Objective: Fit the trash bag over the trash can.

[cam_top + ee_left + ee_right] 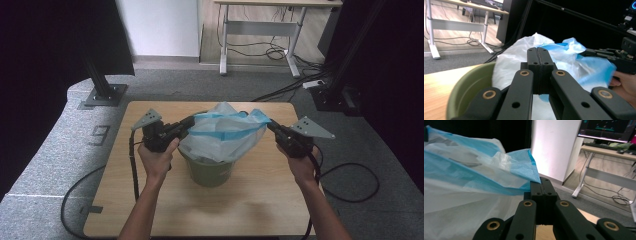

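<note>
A white plastic bag with a blue rim (225, 132) billows over a green bin (210, 172) that stands mid-table on the wooden table (150, 210). My left gripper (192, 120) is shut on the bag's left edge, and my right gripper (270, 125) is shut on its right edge, so the film stretches between them above the bin. In the left gripper view the closed jaws (539, 57) sit against the bag (511, 60) over the bin's rim (466, 85), with the right gripper (584, 52) across from them. The right gripper view has its closed jaws (543, 181) pinching the blue hem (461, 185).
Grey carpet surrounds the small table. Black frame posts (102, 85) stand at the back left and back right. A desk with white legs (260, 30) and floor cables sits behind. A gripper cable (350, 185) loops on the floor at the right.
</note>
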